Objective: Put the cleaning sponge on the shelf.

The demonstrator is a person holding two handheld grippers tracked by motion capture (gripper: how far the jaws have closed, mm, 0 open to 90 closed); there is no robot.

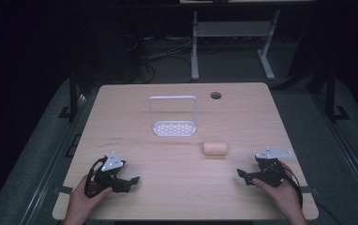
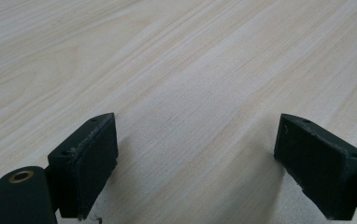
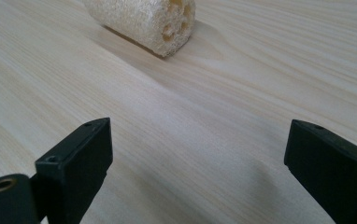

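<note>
Loofah sponge, a pale beige, porous cylinder (image 3: 141, 21), lies on its side on the light wood-grain table (image 1: 177, 159), and it is the piece nearest your right gripper (image 1: 247, 177). Nearest you, both hands rest at the front edge: your left gripper (image 1: 129, 182) sits at the left with its jaws spread wide over bare wood and holding nothing, and your right gripper is likewise wide open and empty, pointed inward. From the right gripper view the sponge's holed end face looks toward you, ahead and a little left of the jaw line, so you would do well to swing the jaws left until the roll sits centred between them. Take it across its rounded sides rather than end to end, and close gently; it looks soft and likely to squash or roll. Farther back, well apart from the sponge, stands the white plastic holder with a perforated base and tall loop frame (image 1: 173, 127), probably where it belongs.
</note>
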